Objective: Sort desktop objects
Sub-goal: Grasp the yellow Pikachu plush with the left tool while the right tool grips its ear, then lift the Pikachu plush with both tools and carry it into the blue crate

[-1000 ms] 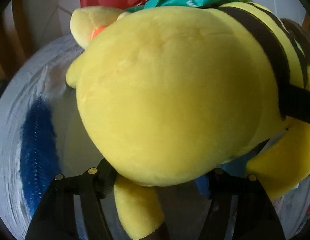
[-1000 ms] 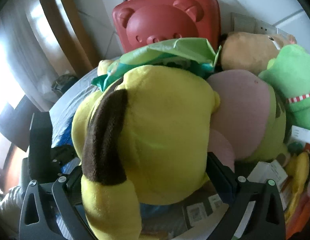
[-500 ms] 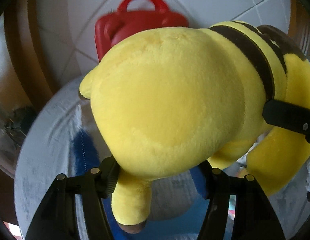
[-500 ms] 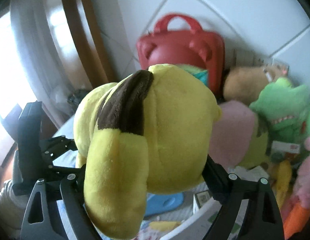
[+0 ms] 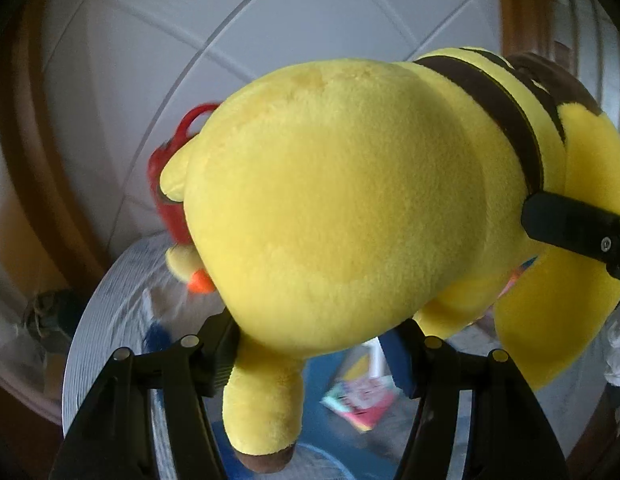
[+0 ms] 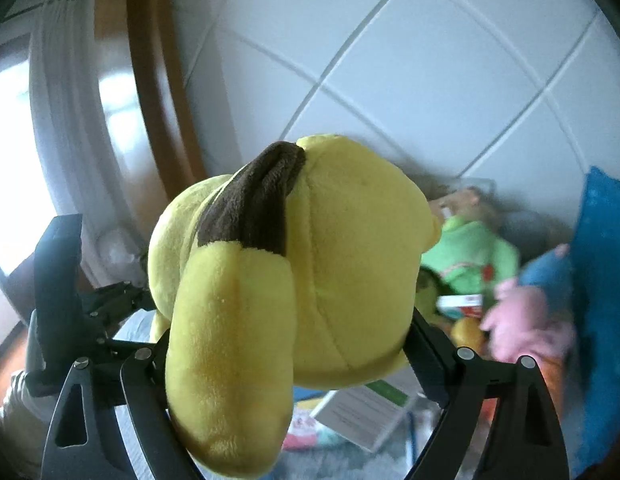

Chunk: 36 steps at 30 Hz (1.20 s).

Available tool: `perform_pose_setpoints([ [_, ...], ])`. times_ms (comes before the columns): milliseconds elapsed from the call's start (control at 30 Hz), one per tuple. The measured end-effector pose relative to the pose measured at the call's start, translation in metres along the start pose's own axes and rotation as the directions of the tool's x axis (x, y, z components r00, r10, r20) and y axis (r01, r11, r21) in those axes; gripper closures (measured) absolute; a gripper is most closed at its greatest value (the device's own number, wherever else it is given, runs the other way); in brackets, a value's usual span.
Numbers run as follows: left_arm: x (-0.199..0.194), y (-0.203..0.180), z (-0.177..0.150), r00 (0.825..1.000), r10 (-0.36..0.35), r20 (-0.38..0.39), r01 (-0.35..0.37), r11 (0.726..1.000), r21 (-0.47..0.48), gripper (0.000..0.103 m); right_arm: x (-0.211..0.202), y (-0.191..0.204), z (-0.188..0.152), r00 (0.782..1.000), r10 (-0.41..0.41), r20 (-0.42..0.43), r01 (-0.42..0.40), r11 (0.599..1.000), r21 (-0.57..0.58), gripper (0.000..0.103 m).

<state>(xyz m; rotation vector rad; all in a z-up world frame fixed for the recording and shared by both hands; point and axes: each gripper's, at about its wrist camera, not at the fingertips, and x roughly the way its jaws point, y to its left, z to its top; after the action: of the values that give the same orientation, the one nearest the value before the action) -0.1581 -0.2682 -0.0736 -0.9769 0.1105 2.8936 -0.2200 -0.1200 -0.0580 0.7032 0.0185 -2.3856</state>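
A big yellow plush toy [image 5: 341, 200] with brown stripes and a brown-tipped ear fills the left wrist view, held well above the table. My left gripper [image 5: 313, 344] is shut on its lower body, one finger at each side. In the right wrist view the same yellow plush toy [image 6: 310, 280] hangs in my right gripper [image 6: 290, 344], whose fingers squeeze it from both sides. The left gripper [image 6: 70, 300] shows at the left there, clamped on the toy's far end. A finger of the right gripper [image 5: 577, 232] crosses the toy at the right edge of the left wrist view.
Below lies a round grey table [image 5: 110, 320] with a pink booklet [image 5: 361, 400] and a white box [image 6: 361, 412]. A red bear-shaped case [image 5: 170, 184] stands by the tiled wall. A green plush [image 6: 469, 264], a pink plush [image 6: 525, 320] and a blue cushion [image 6: 601, 300] crowd the right.
Both grippers have lifted the yellow plush up off the pile and away from the red case. The table and the other toys now lie lower and farther off.
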Motion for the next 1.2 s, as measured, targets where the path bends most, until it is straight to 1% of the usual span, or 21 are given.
perform_pose_setpoints([
  [133, -0.017, -0.048, 0.017, 0.999, -0.028, 0.037, 0.027, 0.999, 0.036, 0.042, -0.051, -0.021, 0.001, 0.998, -0.045, 0.048, 0.045, 0.999, 0.010, 0.012],
  [300, -0.029, -0.097, 0.030, 0.996, -0.062, 0.065, 0.059, 0.997, 0.055, 0.042, -0.105, -0.053, -0.001, 0.993, -0.086, 0.081, 0.085, 0.996, 0.012, 0.012],
  [467, -0.036, -0.143, 0.040, 0.992, -0.098, 0.082, 0.093, 0.994, 0.061, 0.042, -0.144, -0.081, -0.003, 0.988, -0.121, 0.099, 0.120, 0.993, 0.008, 0.012],
  [567, -0.035, -0.150, 0.046, 0.989, -0.116, 0.089, 0.109, 0.991, 0.080, 0.042, -0.163, -0.094, -0.004, 0.984, -0.139, 0.111, 0.138, 0.990, 0.016, 0.012],
  [633, -0.028, -0.146, 0.048, 0.986, -0.139, 0.095, 0.130, 0.986, 0.103, 0.042, -0.167, -0.101, -0.005, 0.980, -0.159, 0.118, 0.157, 0.987, 0.025, 0.012],
  [800, -0.024, -0.176, 0.065, 0.976, -0.195, 0.099, 0.178, 0.971, 0.159, 0.042, -0.191, -0.119, -0.008, 0.965, -0.224, 0.133, 0.217, 0.974, 0.068, 0.012],
  [900, -0.021, -0.203, 0.082, 0.969, -0.228, 0.098, 0.206, 0.959, 0.196, 0.042, -0.211, -0.136, -0.007, 0.955, -0.259, 0.148, 0.247, 0.964, 0.095, 0.012],
  [933, -0.028, -0.221, 0.089, 0.967, -0.236, 0.097, 0.212, 0.955, 0.206, 0.042, -0.219, -0.145, -0.005, 0.951, -0.272, 0.151, 0.259, 0.961, 0.100, 0.012],
  [1000, -0.025, -0.248, 0.107, 0.962, -0.256, 0.095, 0.228, 0.945, 0.235, 0.042, -0.234, -0.162, 0.000, 0.942, -0.297, 0.157, 0.282, 0.953, 0.109, 0.012],
  [1100, -0.016, -0.292, 0.137, 0.956, -0.278, 0.094, 0.244, 0.931, 0.271, 0.042, -0.256, -0.197, 0.012, 0.930, -0.329, 0.163, 0.314, 0.943, 0.114, 0.012],
  [1167, -0.005, -0.329, 0.160, 0.955, -0.281, 0.093, 0.245, 0.927, 0.284, 0.042, -0.273, -0.232, 0.022, 0.927, -0.340, 0.157, 0.325, 0.939, 0.114, 0.012],
  [1200, 0.001, -0.345, 0.169, 0.956, -0.280, 0.090, 0.244, 0.927, 0.286, 0.042, -0.273, -0.248, 0.028, 0.927, -0.342, 0.152, 0.327, 0.938, 0.115, 0.012],
])
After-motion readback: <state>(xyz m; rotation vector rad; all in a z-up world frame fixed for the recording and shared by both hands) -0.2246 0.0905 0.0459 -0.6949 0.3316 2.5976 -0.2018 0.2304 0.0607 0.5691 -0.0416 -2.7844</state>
